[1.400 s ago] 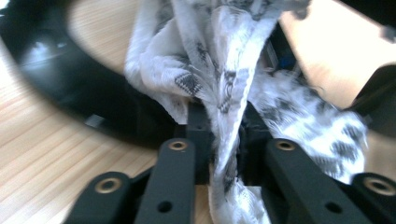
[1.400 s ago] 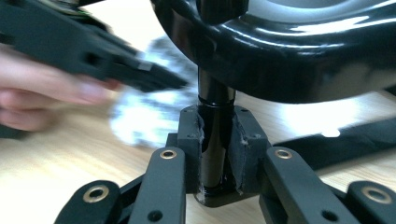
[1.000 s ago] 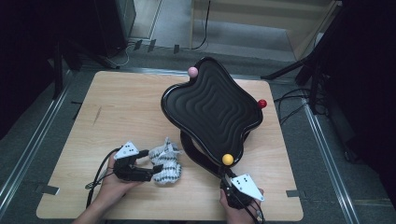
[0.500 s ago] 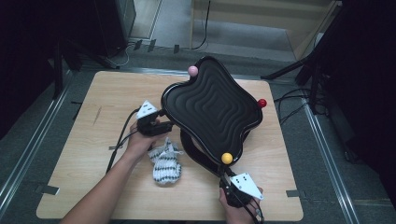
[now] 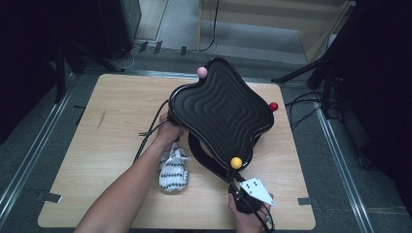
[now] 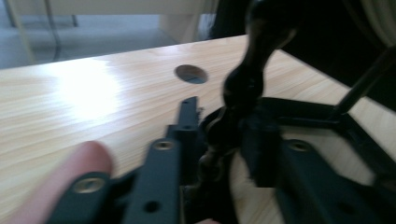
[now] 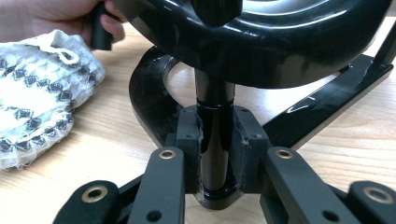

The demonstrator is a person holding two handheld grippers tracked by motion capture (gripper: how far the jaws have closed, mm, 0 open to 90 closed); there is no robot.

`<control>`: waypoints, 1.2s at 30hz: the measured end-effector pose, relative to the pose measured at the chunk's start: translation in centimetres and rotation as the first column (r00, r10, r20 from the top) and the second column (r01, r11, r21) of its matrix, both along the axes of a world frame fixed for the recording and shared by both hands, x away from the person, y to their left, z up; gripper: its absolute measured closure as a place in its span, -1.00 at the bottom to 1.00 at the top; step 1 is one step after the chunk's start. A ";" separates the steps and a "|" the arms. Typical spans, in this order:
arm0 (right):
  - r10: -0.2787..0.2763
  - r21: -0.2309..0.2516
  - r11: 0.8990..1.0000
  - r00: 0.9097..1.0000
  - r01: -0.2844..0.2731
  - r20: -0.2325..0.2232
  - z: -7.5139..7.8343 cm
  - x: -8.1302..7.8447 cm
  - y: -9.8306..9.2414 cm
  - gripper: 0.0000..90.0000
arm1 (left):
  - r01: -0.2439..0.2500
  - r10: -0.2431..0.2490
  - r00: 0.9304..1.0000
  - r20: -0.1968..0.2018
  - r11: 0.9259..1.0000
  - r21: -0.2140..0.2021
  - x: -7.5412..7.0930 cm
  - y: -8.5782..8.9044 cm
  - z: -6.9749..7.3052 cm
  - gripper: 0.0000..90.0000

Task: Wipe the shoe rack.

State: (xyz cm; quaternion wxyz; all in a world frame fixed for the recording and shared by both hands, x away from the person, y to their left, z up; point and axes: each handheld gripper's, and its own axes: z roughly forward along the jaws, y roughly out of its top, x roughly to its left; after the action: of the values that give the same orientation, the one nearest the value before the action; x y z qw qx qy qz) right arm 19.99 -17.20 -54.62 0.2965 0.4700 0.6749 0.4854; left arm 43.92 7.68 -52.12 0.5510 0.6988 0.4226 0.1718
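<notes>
Two grips are now set on the black stand (image 5: 221, 114), where a second ago only one was. The left hand (image 5: 170, 133) has been carried away from the knitted pouch (image 5: 174, 172) and is tucked under the stand's wavy top at its 9 o'clock edge. The pouch is left lying loose on the table (image 5: 111, 111), at about 7 o'clock from the stand and just beside its curved base.

In the left gripper view, the jaws of the left gripper (image 6: 224, 126) have just been closing, and a turned black side post (image 6: 243, 84) is caught between them. The picture is blurred, but the pads appear to be pressed against the post.

The right gripper (image 7: 215, 126) is unchanged. It is clenched on the front post (image 7: 215, 140) at the stand's 5 o'clock corner, below the yellow ball (image 5: 236, 162), and its hand is kept low at the table's near edge.

The stand itself is seen in the same place, slightly right of the table's middle, with the pink ball (image 5: 201, 72) at 12 o'clock and the red ball (image 5: 273, 106) at 3 o'clock. The pouch is judged to be finished with for now. With opposite sides held, the stand is judged ready to be lifted, turned or steadied, provided the fresh left grip is firm.
</notes>
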 end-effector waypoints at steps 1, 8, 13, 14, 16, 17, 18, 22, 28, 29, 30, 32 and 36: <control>-0.001 0.003 1.000 1.000 0.001 -0.001 0.0 0.0 0.0 0.68 | 0.003 -0.003 1.000 0.001 1.000 -0.013 0.0 0.0 -0.1 0.66; 0.013 0.005 1.000 1.000 -0.013 -0.001 0.0 0.3 0.1 0.68 | -0.018 0.018 1.000 -0.002 1.000 -0.015 -0.9 1.9 -0.1 0.67; 0.047 0.000 0.999 0.999 -0.047 0.004 -0.1 0.7 1.1 0.68 | -0.059 0.059 0.998 -0.001 0.998 -0.035 -2.6 5.1 -0.4 0.67; 0.052 0.000 0.999 0.999 -0.052 0.002 -0.1 0.8 1.3 0.68 | -0.069 0.069 0.998 0.000 0.997 -0.035 -3.1 5.9 -0.4 0.67; 0.066 -0.003 0.998 0.998 -0.066 0.005 -0.1 1.1 1.7 0.68 | -0.090 0.090 0.996 0.005 0.995 -0.044 -4.3 7.5 -0.5 0.67; 0.071 -0.001 0.997 0.997 -0.071 0.003 -0.1 1.3 1.9 0.68 | -0.096 0.097 0.995 0.006 0.994 -0.043 -4.7 8.1 -0.6 0.67; 0.075 0.001 0.997 0.997 -0.075 0.000 -0.1 1.4 2.0 0.68 | -0.107 0.108 0.994 0.009 0.993 -0.046 -5.5 9.1 -0.7 0.67; 0.109 0.005 0.994 0.994 -0.109 -0.005 -0.1 1.8 2.8 0.68 | -0.143 0.145 0.989 0.025 0.987 -0.067 -8.2 11.9 -1.1 0.67; 0.141 0.006 0.990 0.990 -0.141 -0.013 0.0 2.0 3.6 0.67 | -0.176 0.179 0.983 0.041 0.982 -0.061 -11.7 14.2 -1.2 0.67; 0.144 0.009 0.990 0.990 -0.144 -0.012 -0.1 1.9 3.7 0.67 | -0.180 0.182 0.983 0.036 0.982 -0.065 -12.2 14.5 -1.2 0.67; 0.151 0.008 0.989 0.988 -0.151 -0.012 -0.1 1.8 3.8 0.67 | -0.191 0.194 0.981 0.028 0.978 -0.087 -12.7 14.9 -1.2 0.65; 0.158 0.000 0.987 0.987 -0.158 -0.009 -0.1 1.8 4.0 0.68 | -0.172 0.175 0.985 0.004 0.971 -0.166 -13.7 16.0 -1.0 0.32; 0.168 0.002 0.986 0.986 -0.168 -0.013 0.0 1.8 4.1 0.67 | -0.138 0.125 0.990 -0.071 0.965 -0.224 -16.6 17.2 -0.5 -0.32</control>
State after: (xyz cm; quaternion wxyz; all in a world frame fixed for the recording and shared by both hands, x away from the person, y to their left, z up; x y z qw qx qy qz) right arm 21.80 -13.11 -54.64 0.2499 0.4150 0.7137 0.5058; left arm 27.32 24.86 -52.67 0.6028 0.6060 0.5003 0.1385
